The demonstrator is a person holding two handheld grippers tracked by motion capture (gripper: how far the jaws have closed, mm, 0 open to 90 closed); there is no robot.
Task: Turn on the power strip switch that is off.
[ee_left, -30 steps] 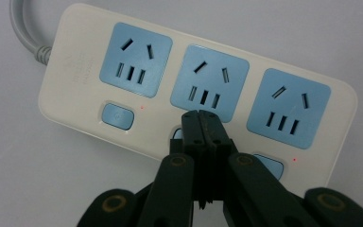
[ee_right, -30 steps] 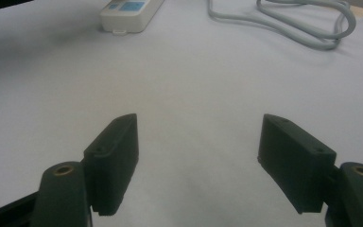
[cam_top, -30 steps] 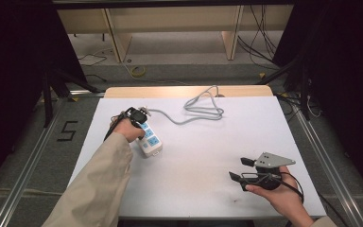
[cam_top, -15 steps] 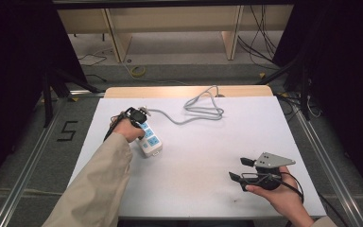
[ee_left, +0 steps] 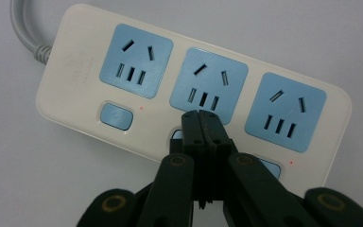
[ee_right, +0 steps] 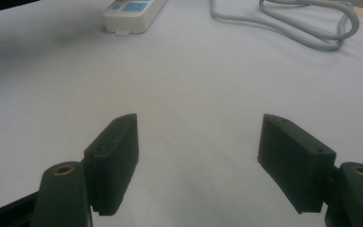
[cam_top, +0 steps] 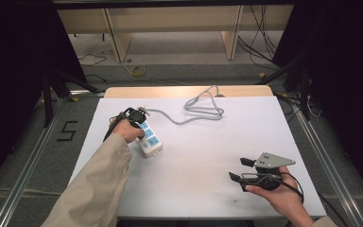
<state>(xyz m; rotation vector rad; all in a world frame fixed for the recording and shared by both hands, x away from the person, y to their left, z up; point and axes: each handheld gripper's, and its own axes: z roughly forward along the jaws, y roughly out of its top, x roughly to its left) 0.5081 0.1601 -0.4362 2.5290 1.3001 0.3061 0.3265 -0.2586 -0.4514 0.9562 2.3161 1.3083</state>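
Note:
A white power strip [cam_top: 149,140] with three blue sockets lies on the white table [cam_top: 203,142] at the left. My left gripper [cam_top: 139,124] hovers right over it, pointing down. In the left gripper view the strip [ee_left: 75,61] shows close up and my left gripper [ee_left: 201,117] is shut, its tips together over the middle socket's blue switch, which they mostly hide. Whether they touch it I cannot tell. My right gripper [cam_top: 238,169] rests low at the table's front right, open, and in its own view my right gripper [ee_right: 198,142] has nothing between its black pads [ee_right: 116,149].
The strip's grey cable [cam_top: 203,108] runs back and coils in loops near the table's far edge; the cable [ee_right: 307,23] also shows in the right gripper view. Shelving and loose floor cables lie beyond the table. A metal rail runs along each side.

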